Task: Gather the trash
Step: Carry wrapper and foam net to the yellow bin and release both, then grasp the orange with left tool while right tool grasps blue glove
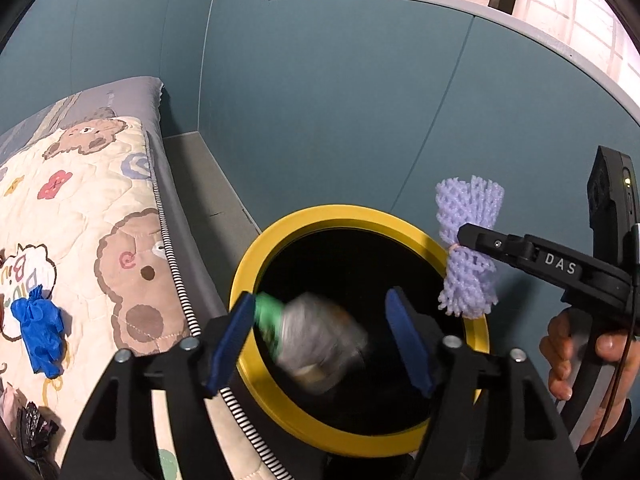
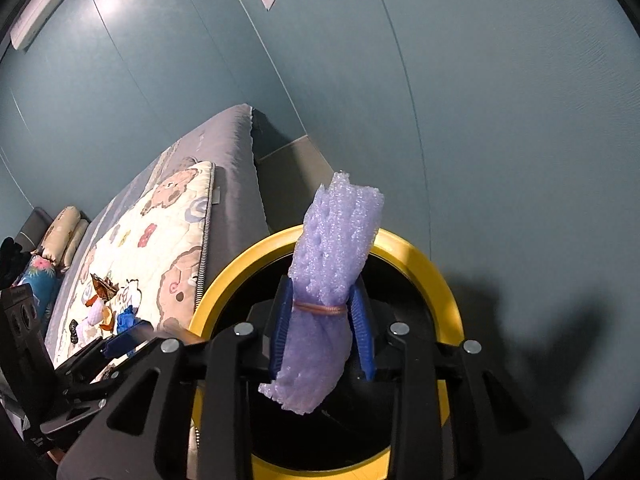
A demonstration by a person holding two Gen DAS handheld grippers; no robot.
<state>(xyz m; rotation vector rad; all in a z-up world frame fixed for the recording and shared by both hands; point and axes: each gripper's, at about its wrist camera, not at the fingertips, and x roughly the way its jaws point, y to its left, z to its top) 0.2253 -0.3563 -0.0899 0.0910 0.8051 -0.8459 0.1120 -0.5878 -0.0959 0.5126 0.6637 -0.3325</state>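
Between left gripper (image 1: 322,342) pads, blurred, seemingly loose bottle (image 1: 316,340)

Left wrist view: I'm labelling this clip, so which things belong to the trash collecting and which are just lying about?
Job: yellow-rimmed bin; blurred green-and-silver item over it; purple foam net in right tool; blue glove, dark wrappers (probably trash).
Lying about: bear-print quilt; pillows; grey mattress.

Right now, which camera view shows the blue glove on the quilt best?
The left wrist view: the blue glove lies large and unobstructed on the quilt. In the right wrist view it is small and partly hidden behind the left gripper.
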